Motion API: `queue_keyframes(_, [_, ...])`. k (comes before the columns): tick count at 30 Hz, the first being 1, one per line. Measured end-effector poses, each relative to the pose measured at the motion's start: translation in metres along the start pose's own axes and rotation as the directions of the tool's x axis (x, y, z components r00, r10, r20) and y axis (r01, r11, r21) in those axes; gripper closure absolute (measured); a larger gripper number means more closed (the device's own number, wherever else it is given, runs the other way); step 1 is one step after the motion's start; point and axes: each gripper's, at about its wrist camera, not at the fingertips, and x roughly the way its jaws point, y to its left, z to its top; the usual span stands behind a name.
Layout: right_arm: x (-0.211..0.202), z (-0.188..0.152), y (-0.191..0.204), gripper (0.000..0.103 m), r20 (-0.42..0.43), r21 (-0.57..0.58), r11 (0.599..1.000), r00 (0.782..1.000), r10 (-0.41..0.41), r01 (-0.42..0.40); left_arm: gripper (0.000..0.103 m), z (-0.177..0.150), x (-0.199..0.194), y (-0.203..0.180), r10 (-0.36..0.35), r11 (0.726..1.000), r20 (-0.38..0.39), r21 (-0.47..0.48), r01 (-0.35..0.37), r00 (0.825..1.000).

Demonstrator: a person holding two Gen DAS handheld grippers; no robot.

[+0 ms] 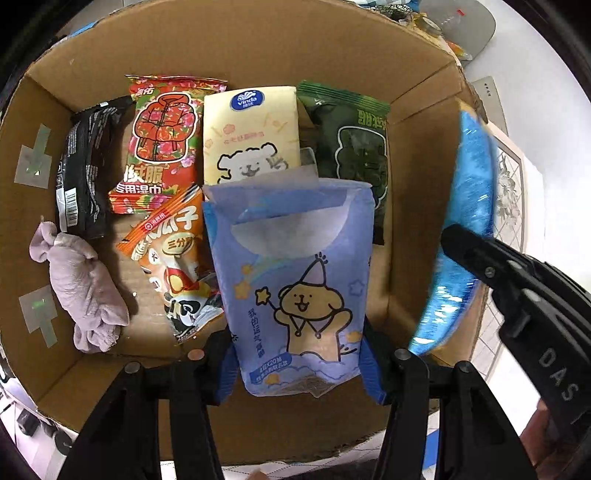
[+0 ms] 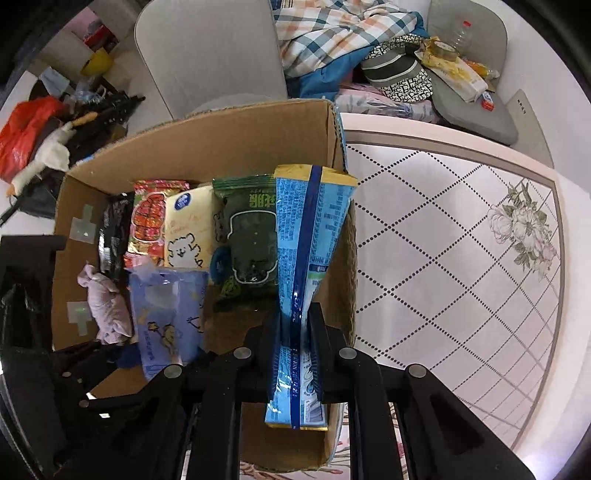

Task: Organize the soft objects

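A cardboard box holds several soft packs: a black pack, a red wipes pack, a cream Vinda tissue pack, a green pack, an orange snack pack and a lilac cloth. My left gripper is shut on a purple bear tissue pack over the box's near side. My right gripper is shut on a blue foil pack, held upright over the box's right wall; that pack shows blurred in the left wrist view.
The box stands on a white table with a dotted diamond pattern. Behind it are grey chairs heaped with plaid cloth, hats and a bottle. A red bag and a toy goose lie at the left.
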Motion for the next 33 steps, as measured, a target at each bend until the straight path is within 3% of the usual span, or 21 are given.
queue_keyframes(4, [-0.003, 0.002, 0.002, 0.079, -0.001, -0.021, 0.999, 0.999, -0.039, 0.039, 0.038, -0.001, -0.007, 0.006, -0.013, 1.0, 0.009, -0.016, 0.014, 1.0])
queue_keyframes(6, [-0.007, 0.003, 0.002, 0.067, -0.001, -0.023, 0.999, 0.999, -0.04, 0.04, 0.024, -0.002, -0.011, 0.007, -0.023, 1.0, 0.021, -0.018, 0.023, 1.0])
queue_keyframes(9, [-0.011, 0.004, 0.0, 0.064, -0.006, -0.018, 1.0, 1.0, -0.023, 0.023, 0.008, -0.004, -0.016, 0.006, -0.014, 1.0, 0.031, -0.021, 0.015, 0.999])
queue_keyframes(19, [-0.025, -0.007, -0.005, 0.055, 0.003, 0.001, 1.0, 1.0, -0.002, 0.002, 0.004, -0.021, -0.044, 0.029, 0.051, 0.998, 0.106, -0.044, -0.046, 0.993])
queue_keyframes(28, [-0.032, -0.032, 0.002, 0.045, 0.0, -0.016, 1.0, 1.0, -0.002, 0.002, 0.003, -0.046, -0.072, 0.057, 0.166, 0.984, 0.219, -0.103, -0.147, 0.961])
queue_keyframes(30, [-0.032, -0.039, 0.006, 0.032, 0.002, -0.027, 1.0, 1.0, -0.003, 0.003, 0.0, -0.052, -0.076, 0.059, 0.184, 0.98, 0.243, -0.115, -0.16, 0.953])
queue_keyframes(33, [-0.035, -0.047, 0.011, 0.024, 0.017, -0.034, 0.999, 1.0, -0.004, 0.004, 0.0, -0.056, -0.082, 0.06, 0.215, 0.974, 0.272, -0.127, -0.187, 0.938])
